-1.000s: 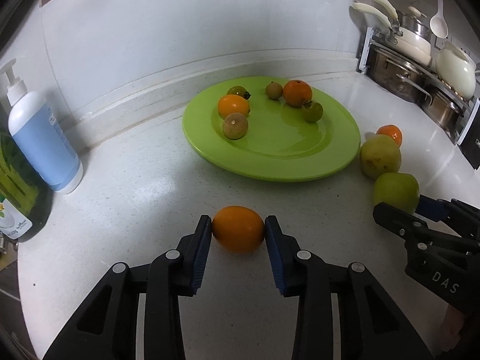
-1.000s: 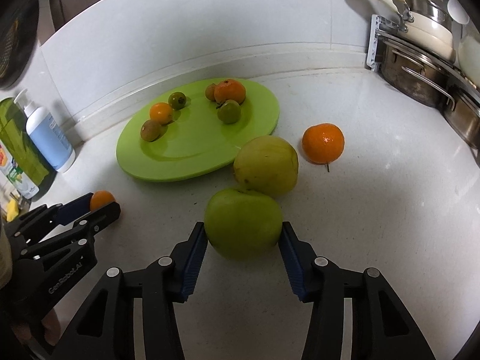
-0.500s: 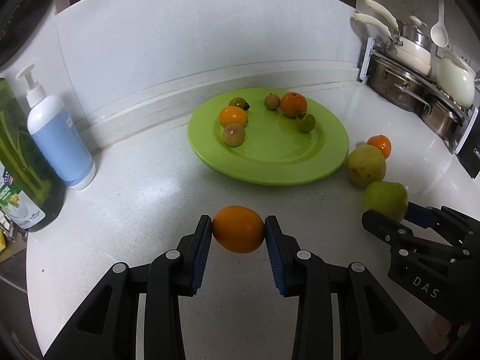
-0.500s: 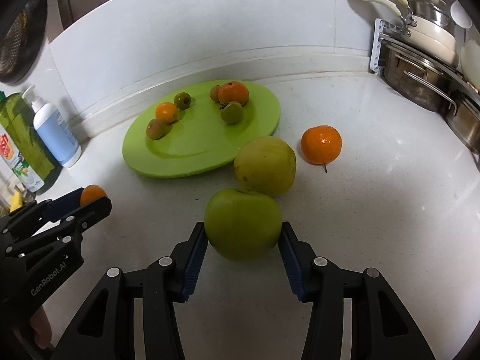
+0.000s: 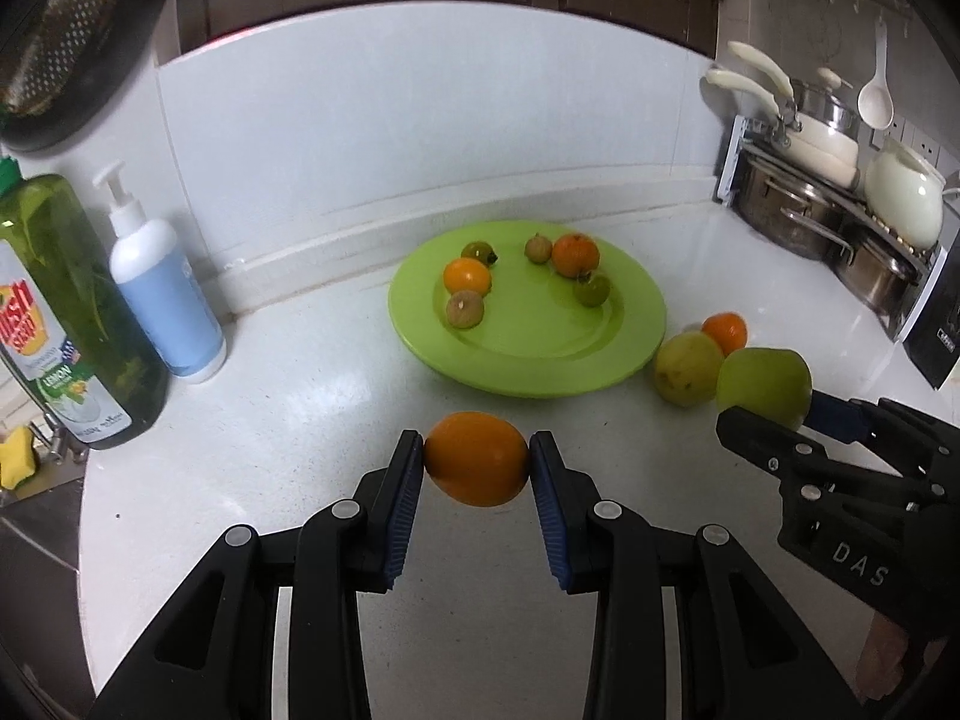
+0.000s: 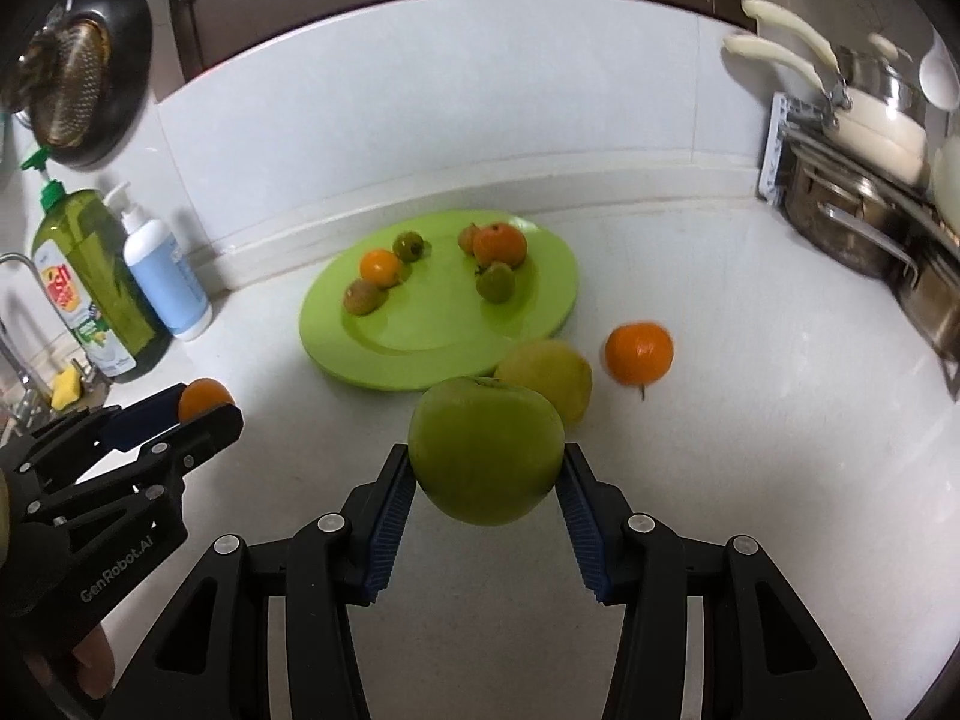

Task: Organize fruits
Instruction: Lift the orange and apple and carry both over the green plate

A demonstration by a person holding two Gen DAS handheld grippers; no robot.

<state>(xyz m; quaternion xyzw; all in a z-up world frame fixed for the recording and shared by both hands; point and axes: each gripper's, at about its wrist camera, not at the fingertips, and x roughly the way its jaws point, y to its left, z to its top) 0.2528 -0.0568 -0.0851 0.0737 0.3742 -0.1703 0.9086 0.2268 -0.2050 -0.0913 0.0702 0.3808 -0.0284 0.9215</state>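
Observation:
My left gripper (image 5: 477,461) is shut on an orange (image 5: 477,459) and holds it above the white counter. My right gripper (image 6: 486,468) is shut on a green apple (image 6: 486,450), also lifted off the counter. Behind both lies a lime-green plate (image 5: 540,354) with several small fruits, among them a mandarin (image 5: 575,254) and a small orange (image 5: 467,276). On the counter to the plate's right rest a yellow-green pear (image 6: 549,375) and a mandarin (image 6: 638,353). The right gripper (image 5: 774,414) with its apple (image 5: 763,381) shows in the left wrist view, and the left gripper (image 6: 198,411) shows in the right wrist view.
A green dish-soap bottle (image 5: 66,312) and a white-and-blue pump bottle (image 5: 165,294) stand at the left by the counter's edge. Steel pots (image 5: 798,216) and a white kettle (image 5: 906,201) sit on a rack at the right. A white backsplash wall rises behind the plate.
Both grippers have risen with their fruits, the orange and the green apple now lifted off the counter. The plate and the loose fruits look farther away.

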